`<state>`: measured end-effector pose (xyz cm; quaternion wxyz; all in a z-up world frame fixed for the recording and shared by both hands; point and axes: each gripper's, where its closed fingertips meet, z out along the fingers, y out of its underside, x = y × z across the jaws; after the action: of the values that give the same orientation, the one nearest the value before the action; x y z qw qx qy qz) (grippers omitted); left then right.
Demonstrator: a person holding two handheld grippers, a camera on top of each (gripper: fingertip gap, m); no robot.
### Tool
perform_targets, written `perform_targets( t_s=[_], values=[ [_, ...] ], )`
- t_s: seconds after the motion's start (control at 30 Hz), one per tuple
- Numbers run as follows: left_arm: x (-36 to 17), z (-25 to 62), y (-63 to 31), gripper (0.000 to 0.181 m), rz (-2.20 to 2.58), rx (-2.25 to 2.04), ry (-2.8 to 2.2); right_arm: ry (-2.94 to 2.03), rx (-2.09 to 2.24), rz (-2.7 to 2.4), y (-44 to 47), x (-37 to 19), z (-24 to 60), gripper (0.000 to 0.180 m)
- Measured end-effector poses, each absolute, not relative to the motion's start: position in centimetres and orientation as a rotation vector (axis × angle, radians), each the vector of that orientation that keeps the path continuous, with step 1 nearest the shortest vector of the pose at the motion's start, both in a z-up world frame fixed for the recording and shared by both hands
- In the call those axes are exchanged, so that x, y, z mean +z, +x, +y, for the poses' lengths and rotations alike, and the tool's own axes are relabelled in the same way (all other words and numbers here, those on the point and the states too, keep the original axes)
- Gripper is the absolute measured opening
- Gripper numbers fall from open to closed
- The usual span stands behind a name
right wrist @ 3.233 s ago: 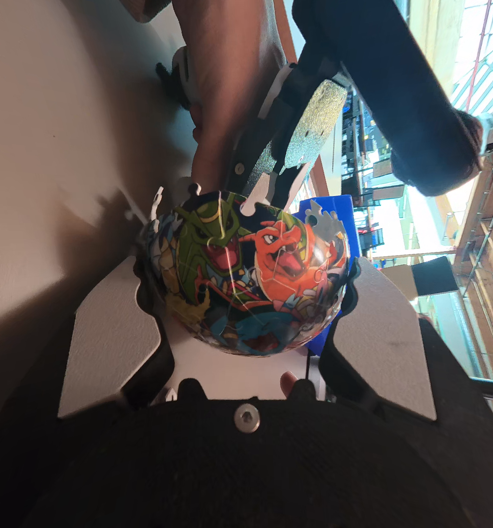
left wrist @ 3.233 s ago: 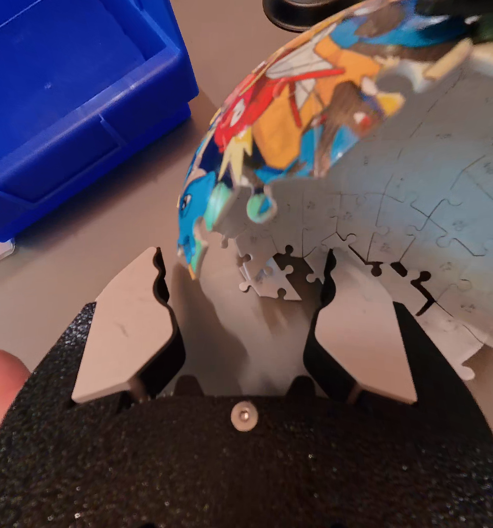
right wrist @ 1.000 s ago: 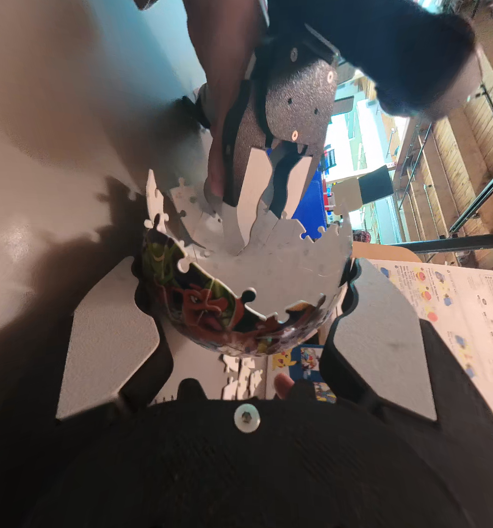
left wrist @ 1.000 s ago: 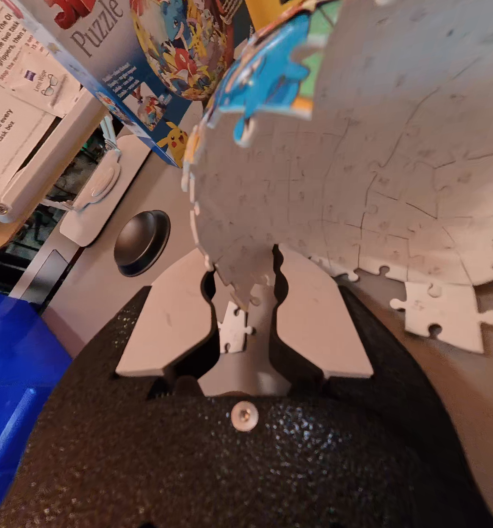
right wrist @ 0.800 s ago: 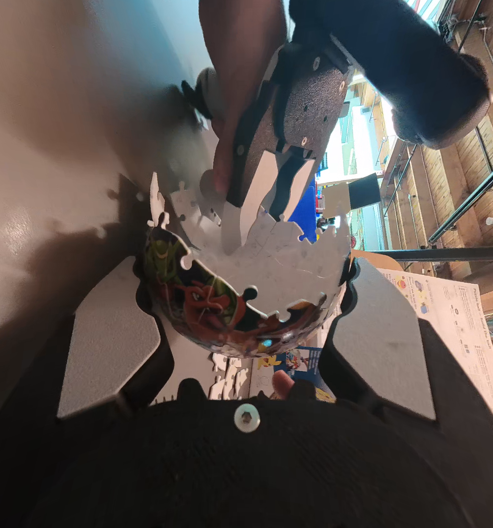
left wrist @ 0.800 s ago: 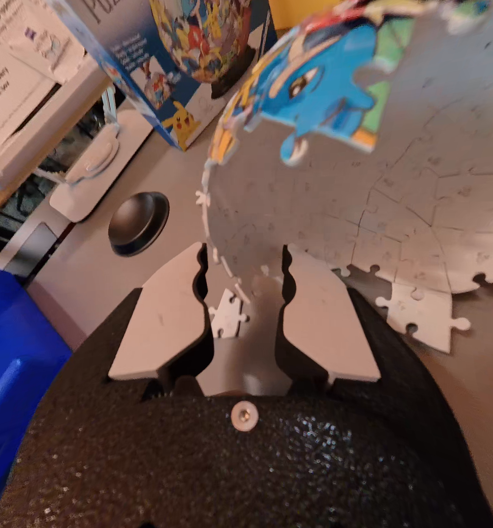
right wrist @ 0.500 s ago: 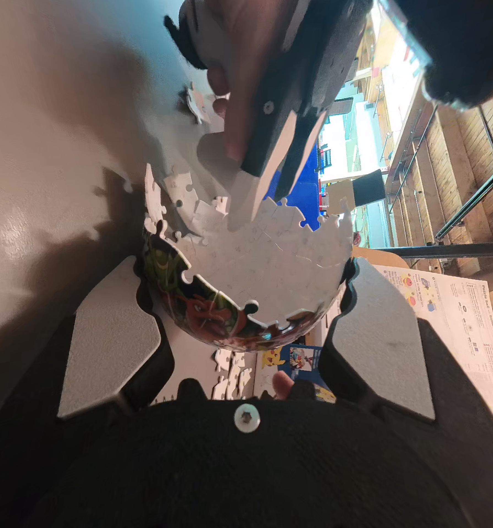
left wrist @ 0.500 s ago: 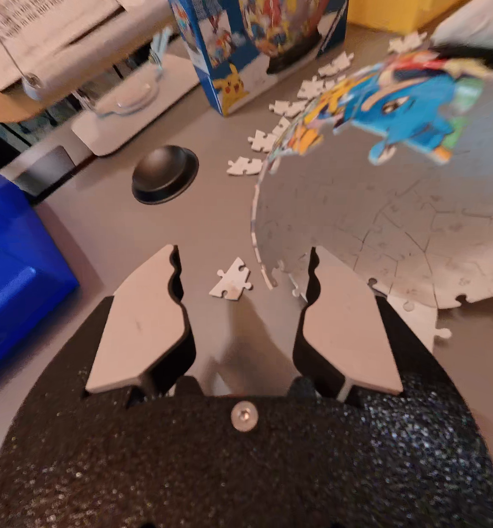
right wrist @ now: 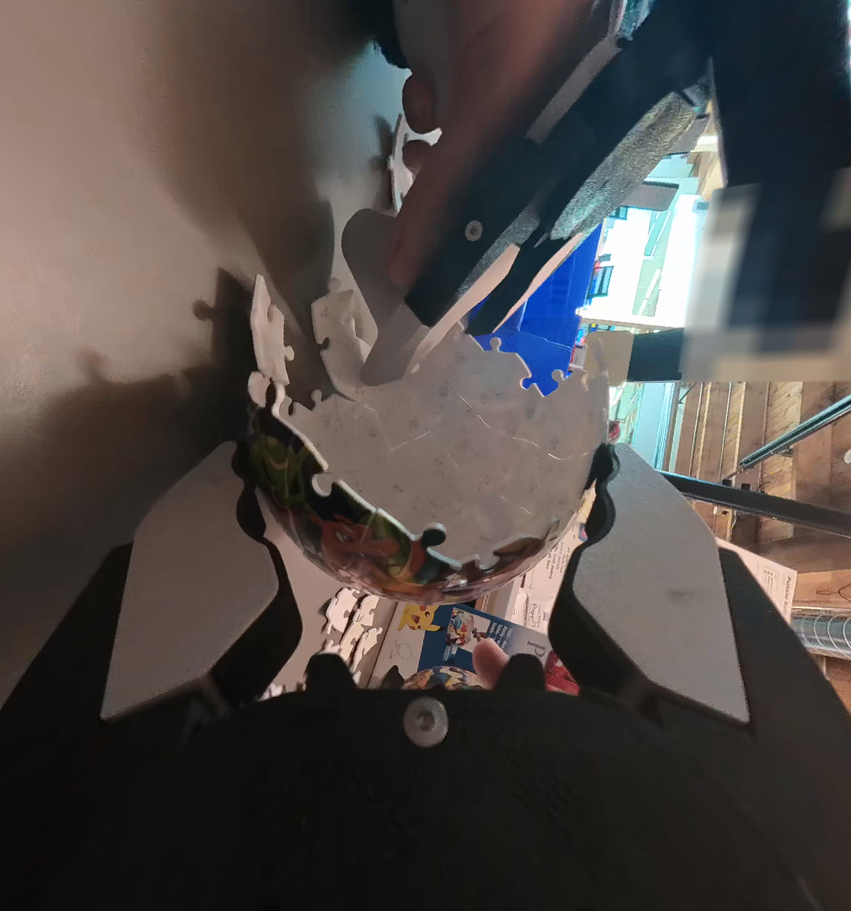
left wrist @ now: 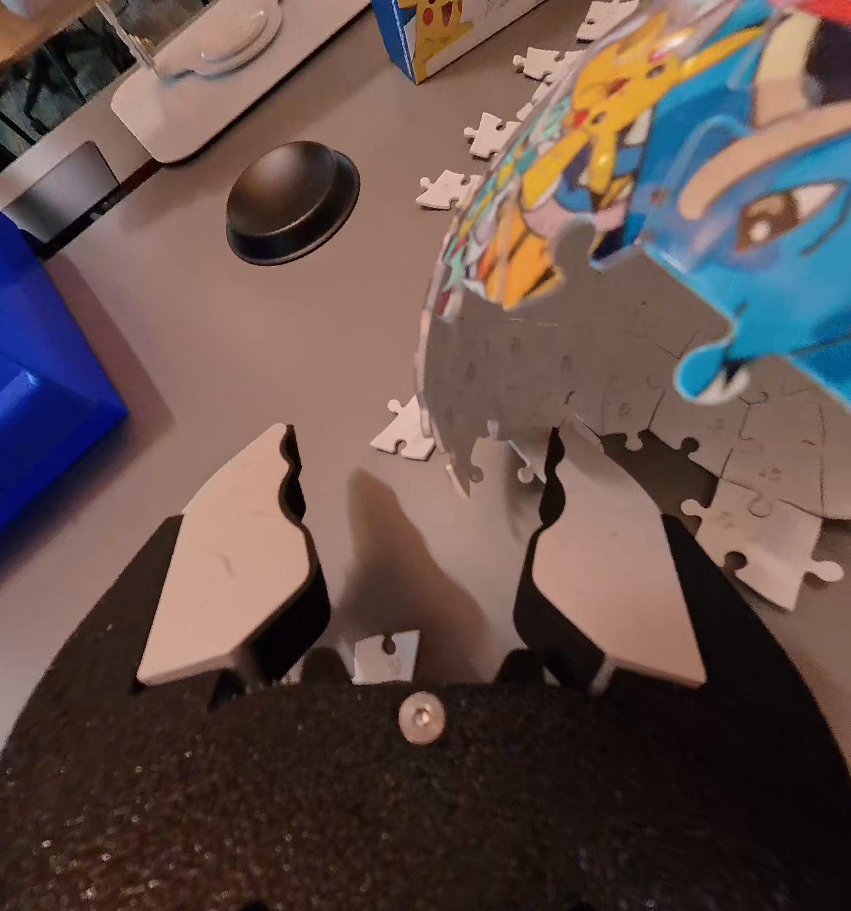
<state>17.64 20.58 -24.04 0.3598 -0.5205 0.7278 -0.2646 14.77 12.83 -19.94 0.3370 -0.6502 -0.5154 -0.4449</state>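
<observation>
Presently the right gripper (right wrist: 421,485) is clamped on a partly built puzzle ball (right wrist: 443,473), one jaw against each side of the curved shell; its printed cartoon outside faces down toward the camera and its pale grey inside faces up, with a jagged rim of interlocking tabs. Left gripper (left wrist: 421,463) is empty, jaws spread wide apart, hovering low over the grey surface (left wrist: 246,345) just beside the shell's ragged lower edge (left wrist: 537,394); its right finger tip lies close against that edge, whether touching I cannot tell. A single loose puzzle piece (left wrist: 386,655) lies on the surface between the jaws near their base, grey side up. Another loose piece (left wrist: 404,434) sits just left of the shell edge, and a joined patch of pieces (left wrist: 758,557) lies flat to the right. More scattered pieces (left wrist: 487,138) lie farther off, near a blue-and-white puzzle box (left wrist: 438,34). A black round stand (left wrist: 290,202) rests well apart from the shell, with a blue bin (left wrist: 24,374) at the left edge. From the right wrist view, the left gripper (right wrist: 438,340) reaches to the shell's far rim, a person's hand (right wrist: 443,162) wrapped around it.
</observation>
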Motion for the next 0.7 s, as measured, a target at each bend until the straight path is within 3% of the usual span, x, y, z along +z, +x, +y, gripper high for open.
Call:
perform_targets(
  t_s=[0.23, 0.47, 0.7],
  values=[
    [-25.0, 21.1, 18.3, 0.101, 1.904, -0.692, -1.464, -1.799, -0.995, -1.365, 15.2, -20.0, 13.7, 0.13],
    [-25.1, 20.8, 18.9, 0.099, 1.963, -0.692, -1.399, -1.838, -0.762, -1.222, 15.9, -20.5, 14.7, 0.143],
    [-25.4, 20.8, 19.3, 0.1, 2.025, -0.698, -1.404, -1.815, -0.758, -1.283, 16.2, -20.3, 15.2, 0.134]
  ],
)
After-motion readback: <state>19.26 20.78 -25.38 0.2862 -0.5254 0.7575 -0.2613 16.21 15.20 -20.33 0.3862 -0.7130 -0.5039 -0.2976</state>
